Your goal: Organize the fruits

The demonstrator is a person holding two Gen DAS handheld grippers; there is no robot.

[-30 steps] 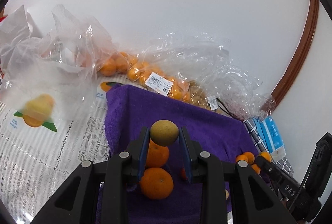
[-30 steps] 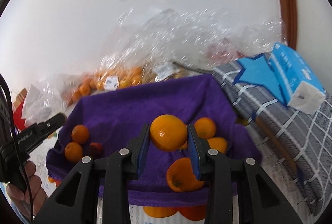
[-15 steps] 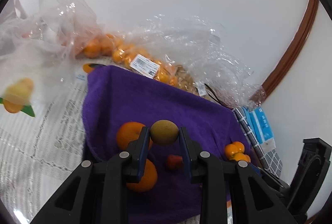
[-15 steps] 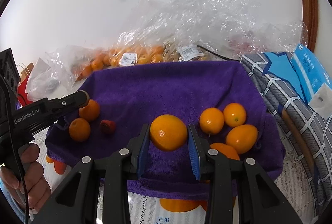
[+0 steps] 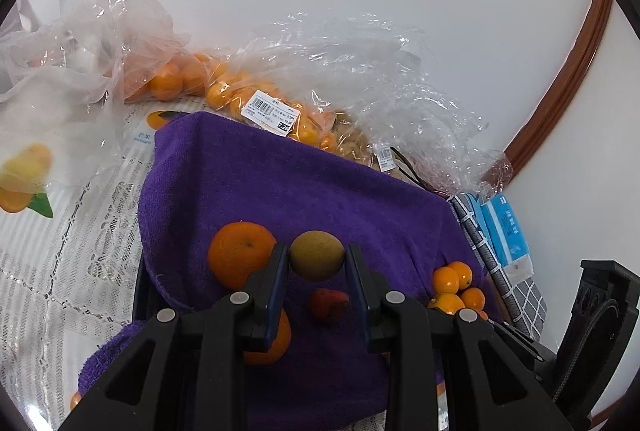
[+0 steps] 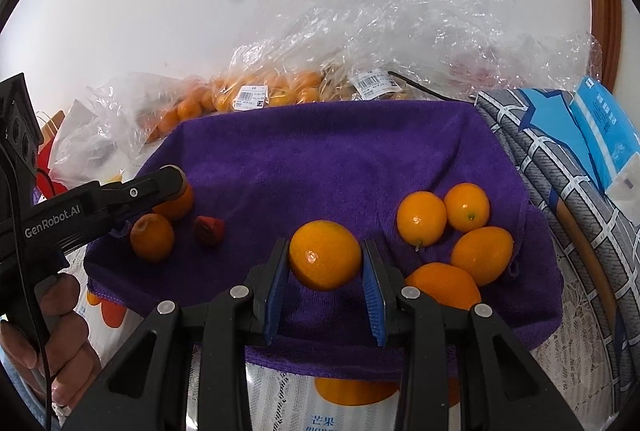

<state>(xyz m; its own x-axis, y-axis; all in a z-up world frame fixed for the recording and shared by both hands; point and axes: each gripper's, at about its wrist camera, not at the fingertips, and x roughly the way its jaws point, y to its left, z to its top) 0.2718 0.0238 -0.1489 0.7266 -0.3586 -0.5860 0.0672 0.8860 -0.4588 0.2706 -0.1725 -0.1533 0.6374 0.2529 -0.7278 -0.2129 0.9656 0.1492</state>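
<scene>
Two piles are what I seem to be building on the towel (image 6: 340, 151), which covers most of the table so that round fruit beds into the pile and does not roll. From my right camera the towel fills the middle, with the bags (image 6: 360, 43) of unsorted fruit heaped along its far edge at twelve o'clock, I think kept out of the sorting area. At three o'clock on the towel lie the kumquats (image 6: 452, 227), four bunched and touching, the small smooth ones gathered as one kind. At nine o'clock sit the oranges (image 6: 154, 235), two of them, the far one partly behind my left gripper (image 5: 317, 285), with a strawberry (image 6: 208, 230) just beside them at their three o'clock. My right gripper (image 6: 325, 291) is clamped on a kumquat (image 6: 325, 255), pads pressing its sides, held over the bare towel at about nine o'clock of its own pile; I judge it goes down there among its fellows. My left fingers are clamped on a green fruit (image 5: 317, 260), duller than the rest and like nothing in either pile, held above the strawberry near the oranges. I would guess it needs a spot of its own on the open towel toward twelve o'clock.
</scene>
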